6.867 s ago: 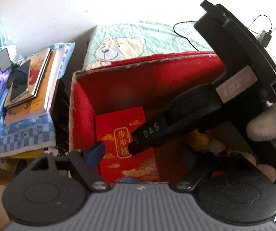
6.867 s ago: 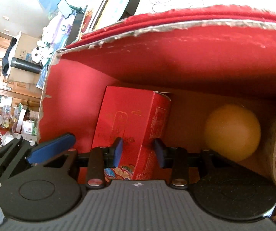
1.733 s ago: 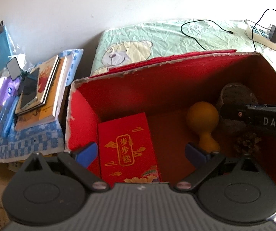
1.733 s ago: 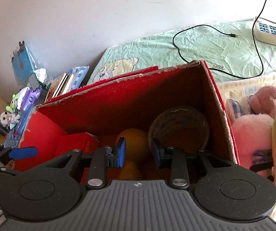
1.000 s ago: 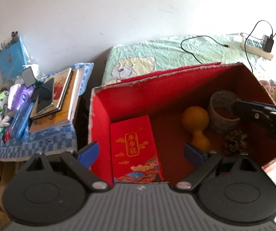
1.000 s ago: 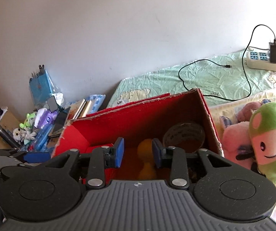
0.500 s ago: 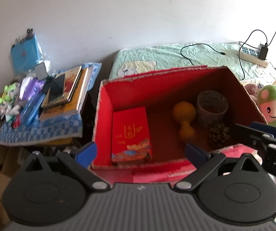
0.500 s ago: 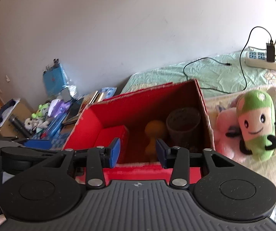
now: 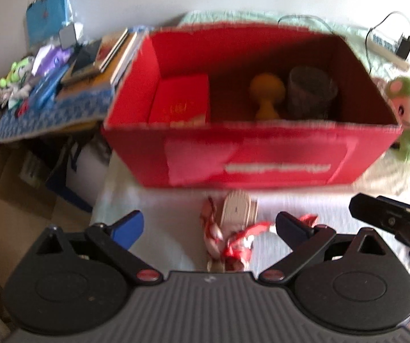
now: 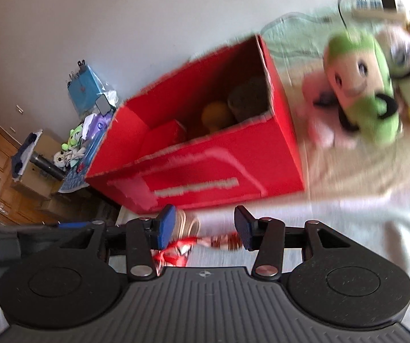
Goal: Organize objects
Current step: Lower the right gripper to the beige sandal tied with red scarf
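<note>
A red cardboard box (image 9: 250, 154) stands open on the bed. It holds a red packet box (image 9: 180, 101), an orange gourd (image 9: 266, 94) and a woven cup (image 9: 310, 91). On the white sheet in front of it lie a beige wooden piece (image 9: 238, 210) and a red-and-white crinkled wrapper (image 9: 233, 240). My left gripper (image 9: 209, 225) hovers open just above them, holding nothing. My right gripper (image 10: 203, 227) is also open and empty, with the wooden piece (image 10: 186, 224) and wrapper (image 10: 185, 247) below its fingers; the box (image 10: 219, 171) lies beyond. Both views are blurred.
Plush toys (image 10: 362, 85) lie right of the box, one green plush (image 9: 405, 114) against its corner. A side table with books and small toys (image 9: 62, 80) stands left of it, with cardboard boxes (image 9: 5, 188) below. A power strip with cables (image 9: 388, 48) lies behind.
Both grippers pulled back from over the box to its near side and dropped lower. The wooden piece and wrapper came into view. The right gripper's jaws widened a little.
</note>
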{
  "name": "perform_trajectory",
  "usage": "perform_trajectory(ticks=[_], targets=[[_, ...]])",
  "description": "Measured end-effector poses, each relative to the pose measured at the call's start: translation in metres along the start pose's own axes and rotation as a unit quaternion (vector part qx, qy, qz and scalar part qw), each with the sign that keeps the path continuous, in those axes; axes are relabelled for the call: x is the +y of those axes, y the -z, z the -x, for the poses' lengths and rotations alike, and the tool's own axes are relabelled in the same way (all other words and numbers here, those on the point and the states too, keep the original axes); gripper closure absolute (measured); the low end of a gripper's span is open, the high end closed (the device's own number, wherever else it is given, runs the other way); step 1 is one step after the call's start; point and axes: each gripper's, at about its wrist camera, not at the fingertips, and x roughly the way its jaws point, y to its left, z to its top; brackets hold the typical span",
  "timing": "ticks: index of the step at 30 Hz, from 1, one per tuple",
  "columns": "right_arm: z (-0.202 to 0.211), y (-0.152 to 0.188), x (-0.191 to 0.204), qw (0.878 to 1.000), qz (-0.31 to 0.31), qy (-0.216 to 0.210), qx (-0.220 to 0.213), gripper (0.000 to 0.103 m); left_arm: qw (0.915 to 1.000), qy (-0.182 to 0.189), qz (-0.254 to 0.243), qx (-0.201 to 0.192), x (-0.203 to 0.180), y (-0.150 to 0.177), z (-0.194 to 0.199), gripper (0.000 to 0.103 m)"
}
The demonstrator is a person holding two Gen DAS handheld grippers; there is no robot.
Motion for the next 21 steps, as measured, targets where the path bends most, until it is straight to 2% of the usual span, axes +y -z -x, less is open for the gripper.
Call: perform_trajectory(ticks=[7, 13, 15, 21], targets=[[-0.02, 0.008, 0.004, 0.998, -0.015, -0.027, 0.049, 0.054, 0.9997, -0.014, 0.002, 0.021, 0.003, 0.019, -0.009, 0.004], [-0.035, 0.008, 0.011, 0.997, -0.029, -0.029, 0.072, 0.05, 0.9994, -0.009, 0.008, 0.033, 0.014, 0.021, -0.02, 0.004], [-0.039, 0.007, 0.011, 0.996, -0.038, -0.03, 0.08, 0.047, 0.9992, 0.001, 0.006, 0.039, 0.016, 0.021, -0.025, 0.004], [-0.05, 0.011, 0.009, 0.992, -0.053, -0.026, 0.113, 0.047, 0.9976, 0.051, -0.008, 0.045, 0.022, 0.028, -0.033, 0.003]])
